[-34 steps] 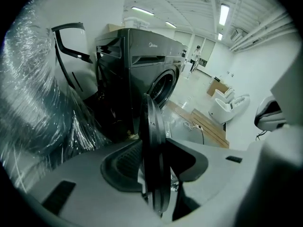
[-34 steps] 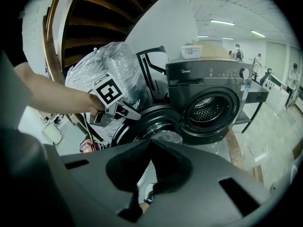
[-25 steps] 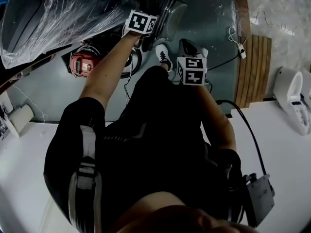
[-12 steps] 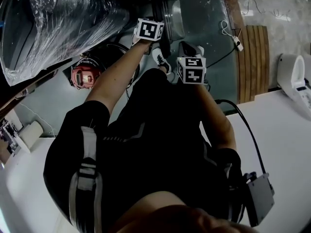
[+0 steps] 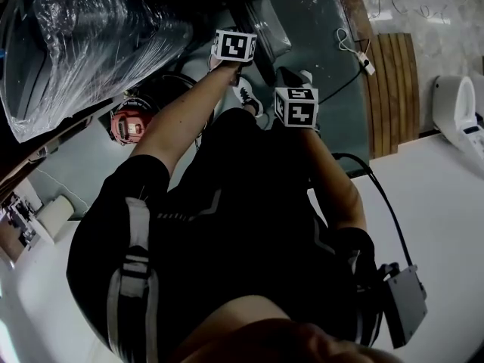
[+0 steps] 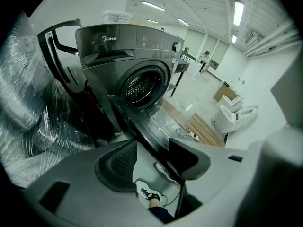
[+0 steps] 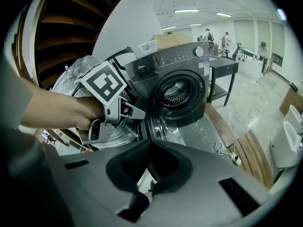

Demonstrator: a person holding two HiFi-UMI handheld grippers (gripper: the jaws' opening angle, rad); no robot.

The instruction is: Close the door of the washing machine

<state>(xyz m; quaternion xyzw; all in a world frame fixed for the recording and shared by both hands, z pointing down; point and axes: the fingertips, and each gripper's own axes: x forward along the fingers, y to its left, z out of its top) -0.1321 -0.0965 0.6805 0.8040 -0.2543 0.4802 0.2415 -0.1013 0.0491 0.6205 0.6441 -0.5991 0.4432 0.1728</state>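
Door [image 7: 163, 126], round and glass-bowled, open; ribbed left claw [image 6: 152, 144] spread beside it, right claw [image 7: 149, 144] pressed together.

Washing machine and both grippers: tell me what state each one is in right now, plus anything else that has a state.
Washing machine door: open, swung out from the drum opening.
Left gripper: open, jaws apart at the door's edge.
Right gripper: shut, jaw tips together, nothing held.
Ceiling lights: on.
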